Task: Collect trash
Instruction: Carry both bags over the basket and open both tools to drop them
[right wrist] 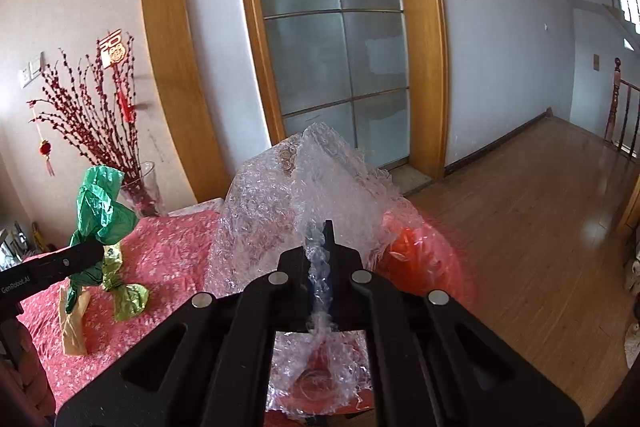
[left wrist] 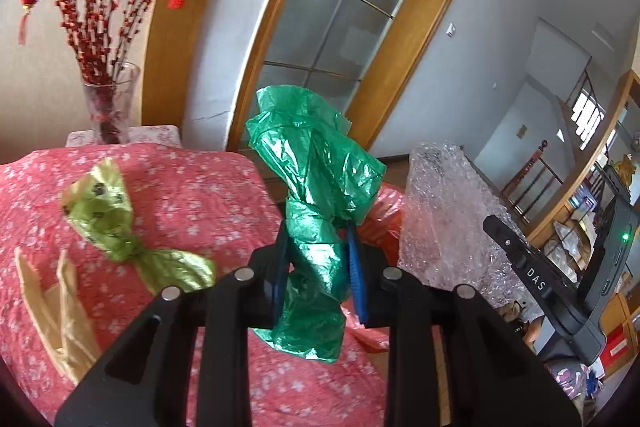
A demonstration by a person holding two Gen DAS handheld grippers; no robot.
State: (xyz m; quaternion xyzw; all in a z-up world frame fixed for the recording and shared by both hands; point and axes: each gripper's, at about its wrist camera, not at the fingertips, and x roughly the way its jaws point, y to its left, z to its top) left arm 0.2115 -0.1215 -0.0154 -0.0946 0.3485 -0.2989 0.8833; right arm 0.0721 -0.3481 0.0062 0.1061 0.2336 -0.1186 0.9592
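Your left hand-held gripper pinches the green bag at its middle, long axis upright above the surface. Your right hand-held gripper is pressed together on the bubble wrap, which stands upright just right of the bag.

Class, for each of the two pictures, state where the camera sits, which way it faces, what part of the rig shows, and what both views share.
Left wrist: on the left gripper, facing the pink flowered tablecloth; its fingers clamp a crumpled green plastic bag.
Right wrist: on the right gripper, facing the frosted glass door; shut on clear bubble wrap.
Shared: green bag, bubble wrap, yellow-green wrapper, glass vase of red branches.
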